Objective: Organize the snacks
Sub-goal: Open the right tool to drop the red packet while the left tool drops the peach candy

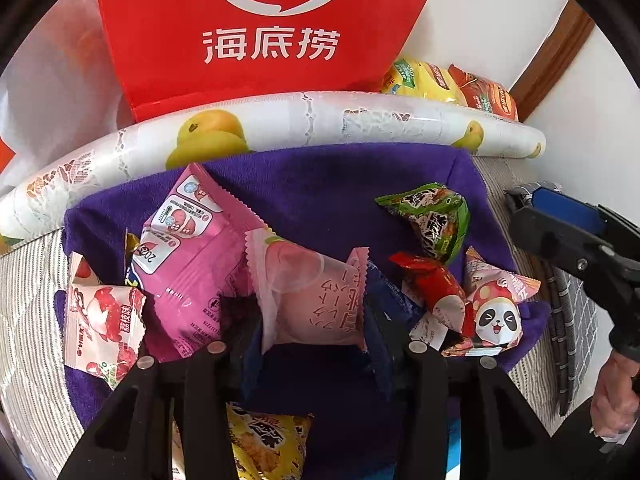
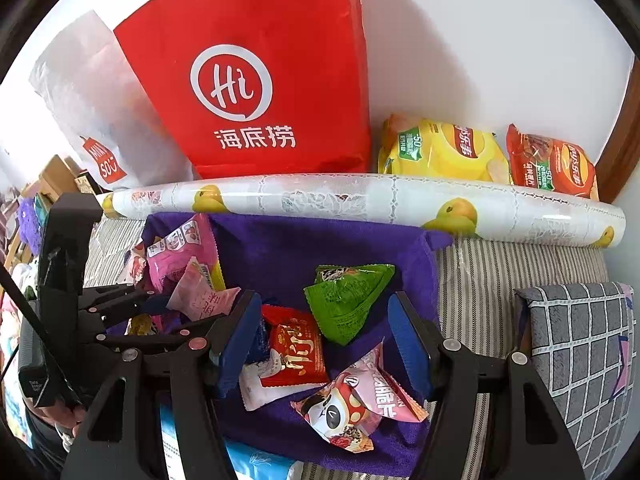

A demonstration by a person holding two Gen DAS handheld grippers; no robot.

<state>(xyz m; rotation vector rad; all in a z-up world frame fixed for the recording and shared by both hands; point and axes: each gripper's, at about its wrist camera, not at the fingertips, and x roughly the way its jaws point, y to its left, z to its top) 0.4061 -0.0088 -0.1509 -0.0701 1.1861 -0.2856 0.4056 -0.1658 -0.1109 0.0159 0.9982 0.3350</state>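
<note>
Your left gripper (image 1: 312,344) has its jaws closed on the pale pink snack packet (image 1: 308,296), lifted above the purple cloth (image 1: 320,192). Your right gripper (image 2: 320,344) hovers, jaws apart, over the red packet (image 2: 296,352) and panda packet (image 2: 352,408).

Snacks scattered on the purple cloth, as I saw them.
Pale pink packet (image 1: 310,300) stood between my left jaws; bright pink pack (image 1: 192,264) left of it; green pouch (image 2: 346,300), red packet (image 2: 296,350), panda packet (image 2: 352,408) lay close together.
</note>
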